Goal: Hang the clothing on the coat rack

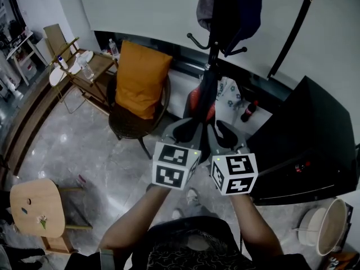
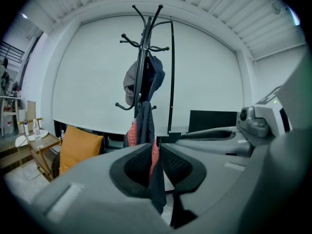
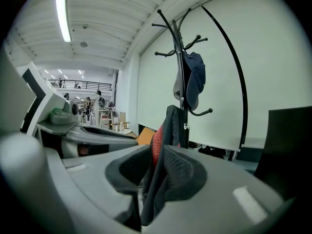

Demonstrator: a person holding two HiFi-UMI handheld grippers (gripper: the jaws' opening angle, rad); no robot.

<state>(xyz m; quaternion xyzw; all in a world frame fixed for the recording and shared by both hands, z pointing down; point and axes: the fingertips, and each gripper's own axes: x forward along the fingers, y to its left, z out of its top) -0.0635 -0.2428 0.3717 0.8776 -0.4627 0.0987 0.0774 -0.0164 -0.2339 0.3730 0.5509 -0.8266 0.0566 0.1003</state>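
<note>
A black coat rack (image 1: 215,44) stands straight ahead with a dark cap (image 1: 229,7) on an upper hook. A dark garment with a red band (image 1: 207,97) hangs against the rack's pole, and both grippers hold its lower part side by side. My left gripper (image 1: 188,129) is shut on the cloth; in the left gripper view the fabric (image 2: 145,123) runs up from the closed left gripper (image 2: 155,160) to the rack (image 2: 144,43). My right gripper (image 1: 224,131) is shut on it too, and the cloth (image 3: 169,123) rises from the right gripper (image 3: 157,167) toward the pole (image 3: 179,67).
A round chair with an orange cushion (image 1: 140,77) stands left of the rack. A black cabinet (image 1: 315,139) fills the right side, with a white bin (image 1: 332,226) below it. A wooden stool (image 1: 36,207) is at the lower left. A black arched lamp pole (image 1: 292,27) leans behind the rack.
</note>
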